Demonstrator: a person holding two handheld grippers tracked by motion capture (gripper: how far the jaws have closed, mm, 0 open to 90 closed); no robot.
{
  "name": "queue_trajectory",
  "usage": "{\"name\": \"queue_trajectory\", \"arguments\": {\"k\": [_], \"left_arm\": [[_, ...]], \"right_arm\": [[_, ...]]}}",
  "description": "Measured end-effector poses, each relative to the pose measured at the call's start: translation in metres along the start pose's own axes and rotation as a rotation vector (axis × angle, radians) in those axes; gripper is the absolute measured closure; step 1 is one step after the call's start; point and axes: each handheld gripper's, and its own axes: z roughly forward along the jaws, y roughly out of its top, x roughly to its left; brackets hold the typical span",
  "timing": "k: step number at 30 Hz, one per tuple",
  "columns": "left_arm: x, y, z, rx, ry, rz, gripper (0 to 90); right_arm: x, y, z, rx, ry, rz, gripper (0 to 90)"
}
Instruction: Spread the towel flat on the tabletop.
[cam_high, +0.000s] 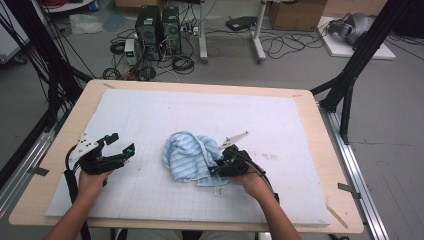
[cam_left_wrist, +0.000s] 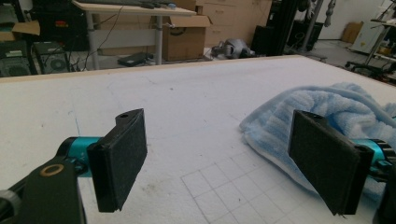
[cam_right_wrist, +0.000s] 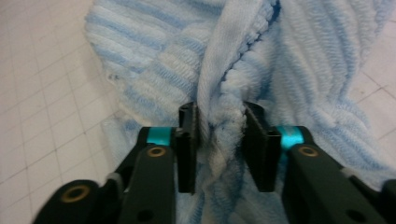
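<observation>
Blue-striped terry: one towel (cam_high: 187, 157), crumpled mid-surface (cam_high: 280, 125) on white gridded sheet. Two hand-held grippers. Right hand-held gripper (cam_right_wrist: 220, 140) was clamped on a bunched towel fold (near edge). Left hand-held gripper (cam_left_wrist: 224, 163) had jaws wide apart, holding nothing, just beside the towel.

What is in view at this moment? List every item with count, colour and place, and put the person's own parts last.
towel: one, light blue striped, crumpled at the mat's centre
mat: one, white with grid lines, covering the table top
table: one, light wood, rim showing around the mat
computer towers: two, black, on the floor beyond the table
cardboard box: one, brown, far floor
left gripper: one, black, open over the mat's left part
right gripper: one, black, shut on a towel fold
hands: two, at the near edge
</observation>
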Motion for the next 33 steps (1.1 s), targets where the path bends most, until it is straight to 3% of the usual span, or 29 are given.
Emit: {"name": "queue_trajectory", "arguments": {"k": [3, 4, 6, 8, 11, 12, 14, 15, 17, 19, 20, 21, 22, 24, 26, 29, 30, 31, 32, 33], "left_arm": [[0.0, 0.0, 0.0, 0.003, 0.001, 0.002, 20.0], [0.0, 0.0, 0.0, 0.003, -0.001, 0.003, 20.0], [-0.001, 0.0, 0.001, 0.003, -0.001, 0.003, 20.0], [-0.001, 0.0, 0.001, 0.004, 0.0, 0.004, 20.0], [-0.001, 0.0, 0.001, 0.003, 0.0, 0.003, 20.0], [-0.001, 0.0, 0.001, 0.003, 0.0, 0.003, 20.0], [0.0, 0.0, 0.0, 0.005, 0.002, 0.002, 20.0], [0.0, 0.0, 0.0, 0.005, 0.002, 0.001, 20.0], [0.0, 0.0, 0.001, 0.004, 0.001, -0.001, 20.0], [0.0, 0.0, 0.001, 0.003, 0.001, -0.001, 20.0], [0.0, 0.0, 0.001, 0.003, 0.001, -0.001, 20.0], [0.0, 0.0, 0.001, 0.005, 0.0, -0.002, 20.0], [0.0, 0.0, 0.001, 0.005, 0.001, -0.003, 20.0], [0.0, 0.0, 0.001, 0.004, 0.002, -0.004, 20.0], [0.0, 0.0, 0.001, 0.004, 0.002, -0.006, 20.0], [0.0, -0.001, 0.001, 0.008, 0.0, -0.004, 20.0], [0.0, -0.001, 0.001, 0.007, 0.002, -0.005, 20.0], [0.0, -0.001, 0.001, 0.007, 0.001, -0.004, 20.0], [0.0, -0.001, 0.001, 0.008, -0.001, 0.0, 20.0], [-0.001, 0.0, 0.001, 0.007, -0.003, -0.003, 20.0]], "right_arm": [[0.0, 0.002, -0.011, -0.066, -0.018, 0.024, 51.3], [0.001, 0.008, -0.023, -0.127, -0.066, 0.009, 49.1], [0.007, 0.015, -0.029, -0.15, -0.094, -0.027, 49.9], [0.01, 0.019, -0.027, -0.142, -0.091, -0.045, 49.9], [0.015, 0.027, -0.003, -0.049, -0.108, -0.07, 50.7], [0.015, 0.027, -0.003, -0.049, -0.108, -0.07, 50.7], [0.013, 0.031, 0.008, -0.007, -0.122, -0.078, 63.1], [0.01, 0.036, 0.013, 0.023, -0.119, -0.091, 80.6], [0.006, 0.044, 0.011, 0.008, -0.138, -0.123, 85.4], [0.0, 0.056, 0.006, -0.041, -0.157, -0.119, 85.8], [0.0, 0.056, 0.006, -0.041, -0.157, -0.119, 85.8], [-0.008, 0.068, 0.001, -0.053, -0.195, -0.129, 85.9], [-0.008, 0.068, 0.001, -0.053, -0.195, -0.129, 85.9], [-0.022, 0.087, -0.003, -0.077, -0.242, -0.137, 85.9], [-0.028, 0.091, -0.003, -0.09, -0.262, -0.138, 85.9], [-0.053, 0.105, -0.001, -0.124, -0.342, -0.114, 85.9], [-0.053, 0.105, -0.001, -0.124, -0.342, -0.114, 85.9], [-0.066, 0.11, 0.001, -0.118, -0.403, -0.089, 85.9], [-0.066, 0.11, 0.001, -0.118, -0.403, -0.089, 85.9], [-0.078, 0.113, 0.002, -0.125, -0.462, -0.061, 85.8]]}}
